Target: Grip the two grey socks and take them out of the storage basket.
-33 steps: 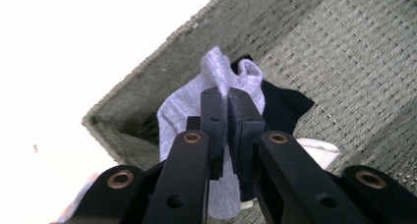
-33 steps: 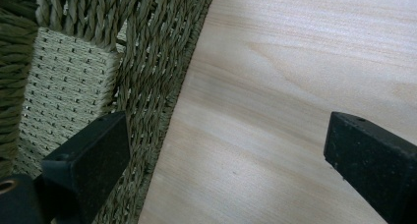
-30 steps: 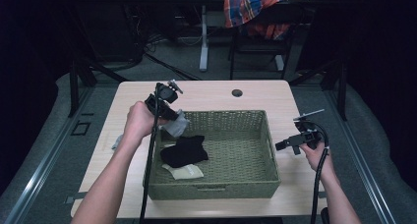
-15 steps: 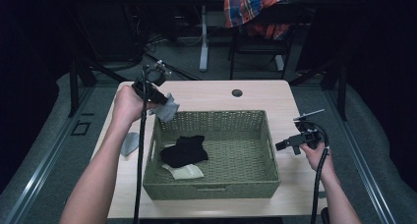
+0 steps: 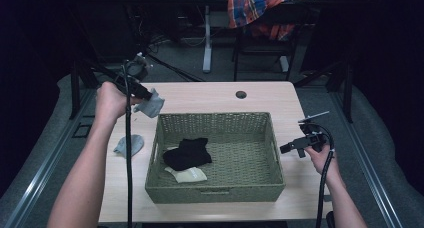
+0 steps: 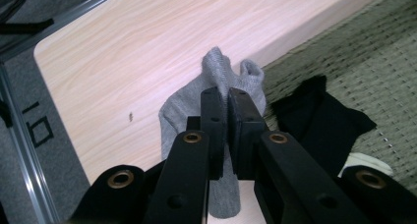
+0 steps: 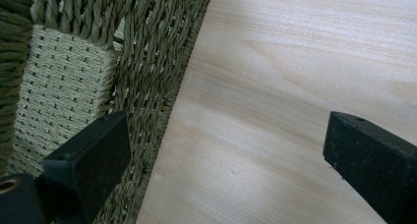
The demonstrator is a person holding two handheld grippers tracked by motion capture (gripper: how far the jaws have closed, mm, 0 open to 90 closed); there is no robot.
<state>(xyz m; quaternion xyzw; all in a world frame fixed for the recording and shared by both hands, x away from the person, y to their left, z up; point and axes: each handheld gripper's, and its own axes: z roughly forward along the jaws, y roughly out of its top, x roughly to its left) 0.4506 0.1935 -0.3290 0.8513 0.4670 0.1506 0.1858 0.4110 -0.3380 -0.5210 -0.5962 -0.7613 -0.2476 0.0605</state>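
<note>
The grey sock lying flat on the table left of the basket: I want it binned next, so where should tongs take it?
Grip the flat grey sock at its broad rounded end nearest the woven green basket, coming straight down from above. It lies limp and flat on the wooden table, so only a pinched-up fold offers a hold.

Your black fingers [image 6: 216, 130] pinch a grey sock [image 6: 216, 81] above the pale wood-grain table [image 5: 210, 95]. In the olive-green woven basket [image 5: 215, 120]: a black sock [image 5: 189, 154] and a cream one [image 5: 189, 174]. Plaid red-orange-blue cloth [image 5: 255, 8] hangs behind.

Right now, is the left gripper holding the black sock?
No, the left gripper is clamped on a grey sock; the black sock lies in the basket.
</note>
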